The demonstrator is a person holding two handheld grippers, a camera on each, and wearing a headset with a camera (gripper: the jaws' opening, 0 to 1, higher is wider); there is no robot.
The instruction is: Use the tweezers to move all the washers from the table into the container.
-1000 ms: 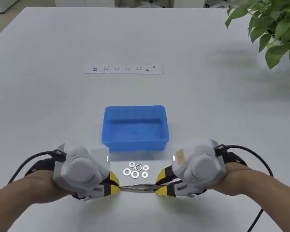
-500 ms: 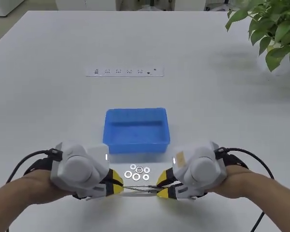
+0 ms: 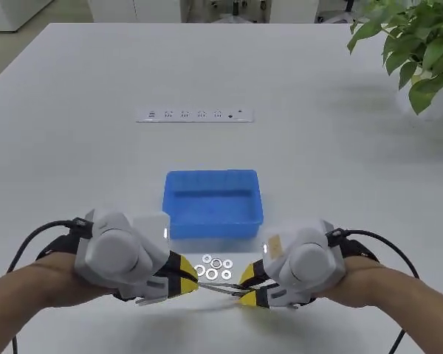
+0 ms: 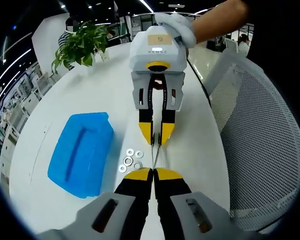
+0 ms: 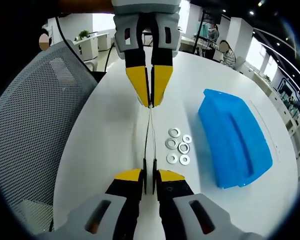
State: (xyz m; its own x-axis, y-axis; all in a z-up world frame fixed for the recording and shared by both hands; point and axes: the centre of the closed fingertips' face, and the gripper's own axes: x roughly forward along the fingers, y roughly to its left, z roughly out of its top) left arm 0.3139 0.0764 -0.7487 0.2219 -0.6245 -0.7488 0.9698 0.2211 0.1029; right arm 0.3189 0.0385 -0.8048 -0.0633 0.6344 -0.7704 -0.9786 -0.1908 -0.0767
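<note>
Head view: the left gripper [image 3: 186,276] and the right gripper [image 3: 247,284] face each other tip to tip over the near edge of the table [image 3: 96,169], with the tweezers [image 3: 220,290] bridging the short gap between them. The washers [image 3: 215,267] lie in a loose cluster just at 12 o'clock of the tweezers, and the blue container [image 3: 213,203] stands at 12 o'clock of the cluster, near it but not touching, its floor bare. Compared with a second ago, the whole scene has slid in the frame, which is camera motion. Measured against the washers, the left gripper has drawn in toward the right one and looks slightly raised, so that the tweezers now slope instead of lying level. Washers and container have kept their places. Left gripper view: its own jaws are pressed together on one end of the tweezers [image 4: 154,156]; the washers sit at 9 o'clock of the tool. Right gripper view: its own jaws are likewise clamped on the opposite end of the tweezers [image 5: 150,140], with the washers at 3 o'clock and the container beyond them. Which end carries the working tips cannot be made out, the tool being so thin. Judgement: the tool is being settled between the two grips; no washer has been transferred, and all of them remain to be moved.
</note>
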